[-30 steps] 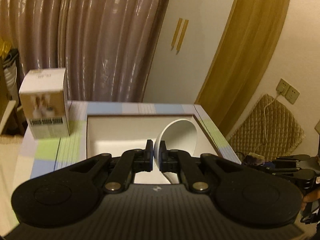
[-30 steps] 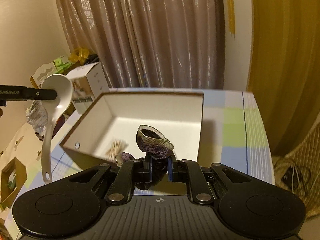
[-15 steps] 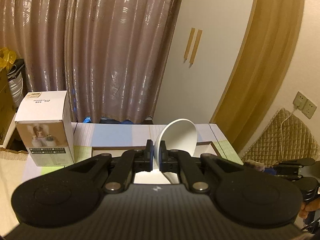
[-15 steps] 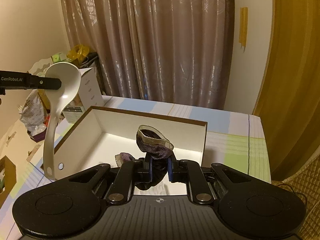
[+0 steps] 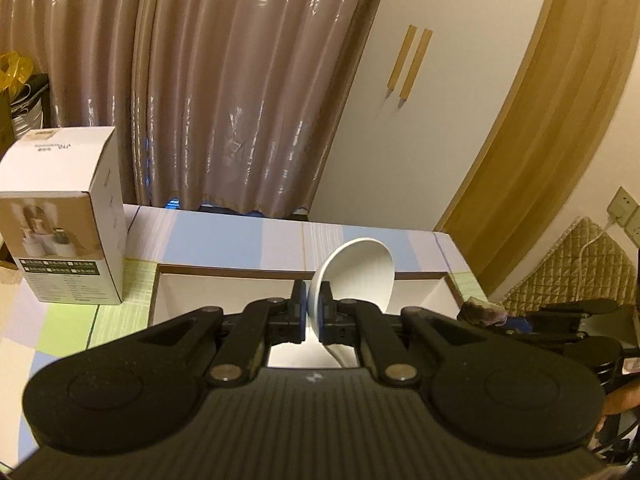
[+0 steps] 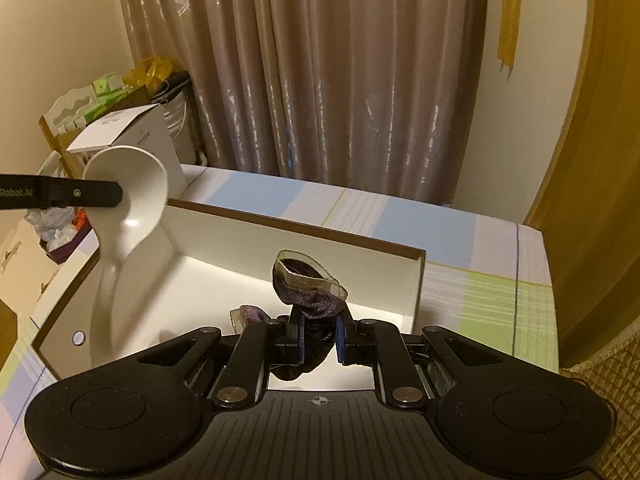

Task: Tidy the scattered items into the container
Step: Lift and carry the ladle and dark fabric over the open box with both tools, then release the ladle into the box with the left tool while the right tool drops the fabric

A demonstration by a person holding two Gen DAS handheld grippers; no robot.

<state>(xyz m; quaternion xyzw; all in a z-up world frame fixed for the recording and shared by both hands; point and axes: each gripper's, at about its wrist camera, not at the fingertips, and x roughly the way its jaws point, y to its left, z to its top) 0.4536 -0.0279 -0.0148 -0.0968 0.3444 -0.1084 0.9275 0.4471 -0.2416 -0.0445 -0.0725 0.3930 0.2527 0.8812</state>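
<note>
A: What's over on the far left of the bench point(image 5: 240, 236)?

B: A tall white carton point(image 5: 66, 220), standing upright on the checked cloth, just beside the left wall of the open white box point(image 6: 304, 232).

A: And the left gripper point(image 5: 314, 310)?

B: Its jaws are clamped on a white ladle point(image 5: 354, 276), pinching the edge of the bowl. From the right-hand camera you see the ladle point(image 6: 128, 200) hanging with its handle pointing down, over the left part of the box, the bowl tipped on its side.

A: Anything lying in the box?

B: One small purple sock point(image 6: 250, 314) on the floor of it, near the middle, partly hidden behind the right gripper.

A: Then the right one?

B: The right gripper point(image 6: 318, 338) has its jaws closed on a dark purple sock point(image 6: 308, 288), cuff up and gaping, the toe drooping below the jaws. It's held above the near half of the box, not touching the floor of it.

A: And past that?

B: Bare checked cloth to the right of the box, then brown curtains point(image 6: 340, 80) behind the bench.
</note>
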